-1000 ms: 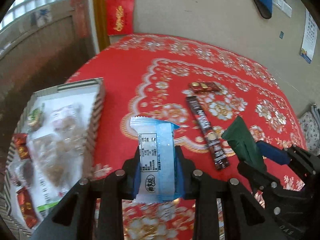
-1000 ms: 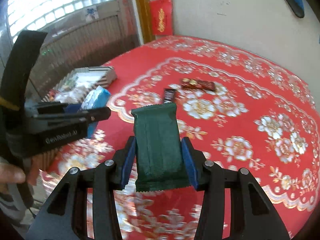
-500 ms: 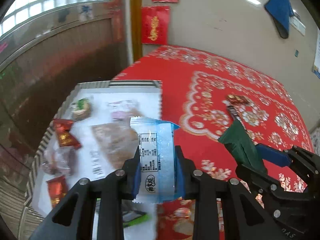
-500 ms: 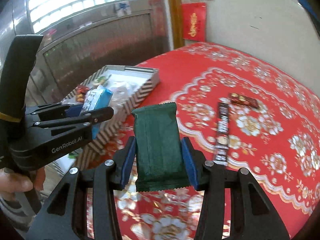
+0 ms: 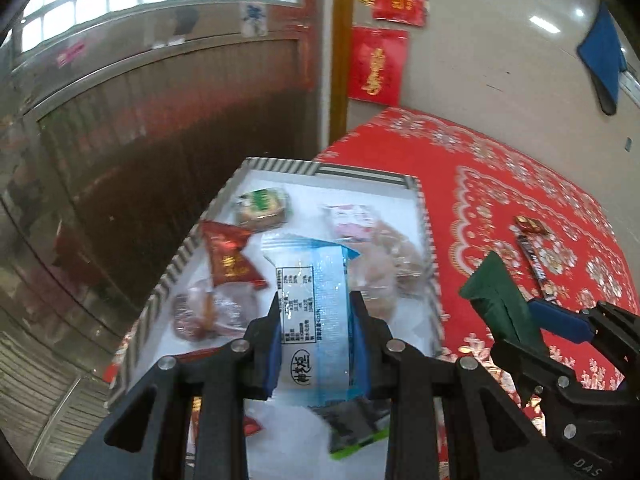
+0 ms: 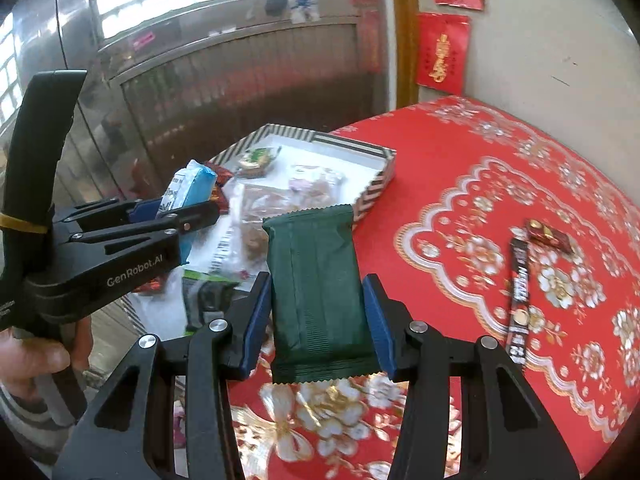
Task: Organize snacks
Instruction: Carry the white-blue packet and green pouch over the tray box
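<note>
My left gripper (image 5: pixel 316 320) is shut on a blue snack packet (image 5: pixel 314 304) and holds it above the striped white tray (image 5: pixel 332 170), which holds several snacks. My right gripper (image 6: pixel 318 308) is shut on a dark green snack packet (image 6: pixel 316 280), held over the red tablecloth just right of the tray (image 6: pixel 376 188). The green packet (image 5: pixel 500 300) and right gripper show at the right of the left wrist view. The left gripper with the blue packet (image 6: pixel 192 188) shows at the left of the right wrist view.
A long dark stick packet (image 6: pixel 520 296) and a small red-gold candy (image 6: pixel 548 236) lie on the flowered red tablecloth (image 6: pixel 480 152) to the right. A metal gate and a wall with red hangings stand behind the table. The tray sits near the table's left edge.
Both grippers have swung left with their packets. The left one went from over the tablecloth to over the tray; the right one came near the tray's right edge.
</note>
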A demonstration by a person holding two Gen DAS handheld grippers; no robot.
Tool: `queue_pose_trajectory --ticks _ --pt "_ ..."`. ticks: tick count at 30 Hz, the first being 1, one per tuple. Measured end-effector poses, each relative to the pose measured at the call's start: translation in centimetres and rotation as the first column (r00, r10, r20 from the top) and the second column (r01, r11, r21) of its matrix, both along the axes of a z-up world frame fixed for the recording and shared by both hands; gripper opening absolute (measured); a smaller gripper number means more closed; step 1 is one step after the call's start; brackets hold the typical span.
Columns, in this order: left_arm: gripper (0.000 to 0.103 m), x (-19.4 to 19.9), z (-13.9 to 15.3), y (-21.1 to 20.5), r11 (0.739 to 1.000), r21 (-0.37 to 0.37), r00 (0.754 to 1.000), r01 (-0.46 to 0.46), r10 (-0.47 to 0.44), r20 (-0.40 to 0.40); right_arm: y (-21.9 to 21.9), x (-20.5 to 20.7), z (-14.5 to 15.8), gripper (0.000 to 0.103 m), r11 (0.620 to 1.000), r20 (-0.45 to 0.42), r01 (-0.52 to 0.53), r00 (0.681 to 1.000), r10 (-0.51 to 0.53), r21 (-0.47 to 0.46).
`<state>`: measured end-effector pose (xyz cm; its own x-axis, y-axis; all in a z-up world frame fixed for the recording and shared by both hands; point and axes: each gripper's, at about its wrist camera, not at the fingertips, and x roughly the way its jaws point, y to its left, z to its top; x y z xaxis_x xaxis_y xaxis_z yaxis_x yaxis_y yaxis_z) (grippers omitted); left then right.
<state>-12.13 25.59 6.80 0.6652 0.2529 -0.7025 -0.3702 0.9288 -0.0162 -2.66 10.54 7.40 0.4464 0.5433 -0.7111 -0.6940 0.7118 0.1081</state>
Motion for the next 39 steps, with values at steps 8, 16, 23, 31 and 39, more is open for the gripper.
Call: queue_pose_trajectory --ticks 8,16,23,31,39 --pt "0.032 -1.2 -0.6 2.3 0.999 -0.008 0.999 -0.052 0.052 -0.006 2.4 -0.3 0.0 0.045 0.999 -0.002 -0.041 0.999 0.041 -0.008" --pt "0.032 -2.0 -1.0 3.2 0.996 -0.002 0.996 -0.086 0.086 -0.009 4.4 -0.4 -0.4 0.045 0.997 -0.014 -0.076 0.997 0.076 -0.016" --pt "0.032 -2.0 -1.7 4.1 0.994 -0.009 0.994 -0.105 0.105 -0.022 6.4 -0.7 -1.5 0.045 0.994 -0.036 -0.108 0.994 0.107 -0.032" --pt "0.032 -1.8 -2.2 4.5 0.993 -0.006 0.993 -0.115 0.115 -0.028 7.6 -0.8 -2.4 0.045 0.991 -0.054 -0.125 0.991 0.122 -0.047" --pt "0.032 -1.5 -2.8 4.9 0.993 -0.014 0.993 -0.115 0.114 -0.04 8.3 -0.8 -2.8 0.045 0.99 -0.056 -0.132 0.99 0.129 -0.058"
